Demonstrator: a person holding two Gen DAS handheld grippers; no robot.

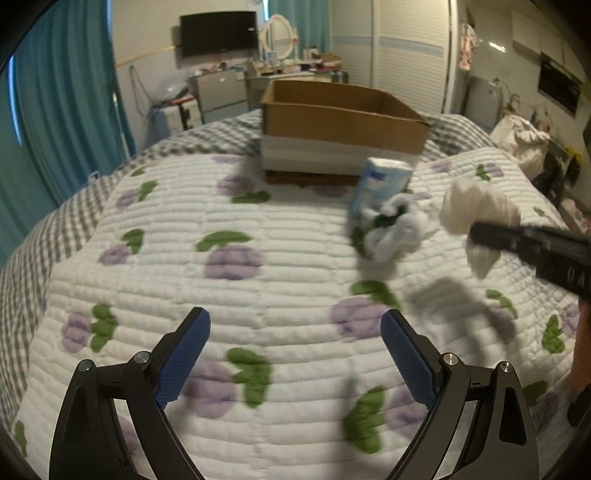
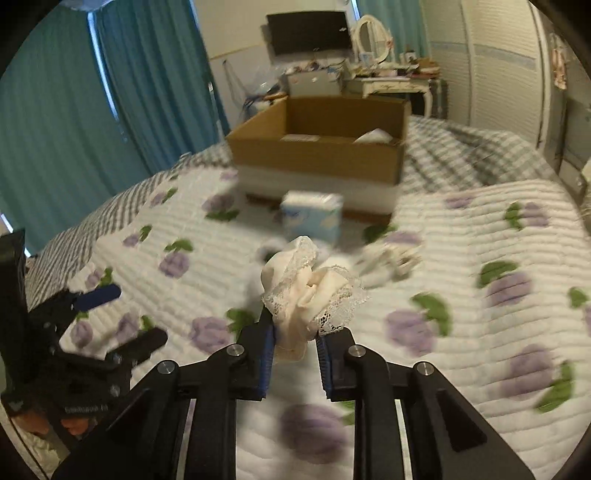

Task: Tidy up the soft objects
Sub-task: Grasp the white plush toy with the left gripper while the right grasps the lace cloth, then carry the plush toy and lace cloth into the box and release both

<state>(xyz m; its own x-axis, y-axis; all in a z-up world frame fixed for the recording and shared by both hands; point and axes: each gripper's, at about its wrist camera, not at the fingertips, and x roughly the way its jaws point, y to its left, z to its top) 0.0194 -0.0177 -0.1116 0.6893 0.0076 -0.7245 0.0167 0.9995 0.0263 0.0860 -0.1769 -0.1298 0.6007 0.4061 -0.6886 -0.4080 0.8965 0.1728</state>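
My right gripper [image 2: 295, 332] is shut on a cream lace cloth [image 2: 312, 291] and holds it above the quilt; the cloth also shows in the left wrist view [image 1: 476, 214], gripped by the right gripper [image 1: 476, 236]. My left gripper [image 1: 295, 325] is open and empty over the quilt; it also shows at the left of the right wrist view [image 2: 122, 314]. A white and green crumpled cloth [image 1: 391, 229] lies on the quilt beside a blue and white tissue pack [image 1: 380, 181]. An open cardboard box [image 1: 343, 118] stands at the far end of the bed.
The floral quilt [image 1: 221, 221] covers the bed. The box [image 2: 317, 155] holds white items [image 2: 373, 136]. Teal curtains [image 1: 55, 110] hang on the left. A cluttered desk with a mirror [image 2: 373, 33] and a wall television [image 1: 218, 33] stand behind the bed.
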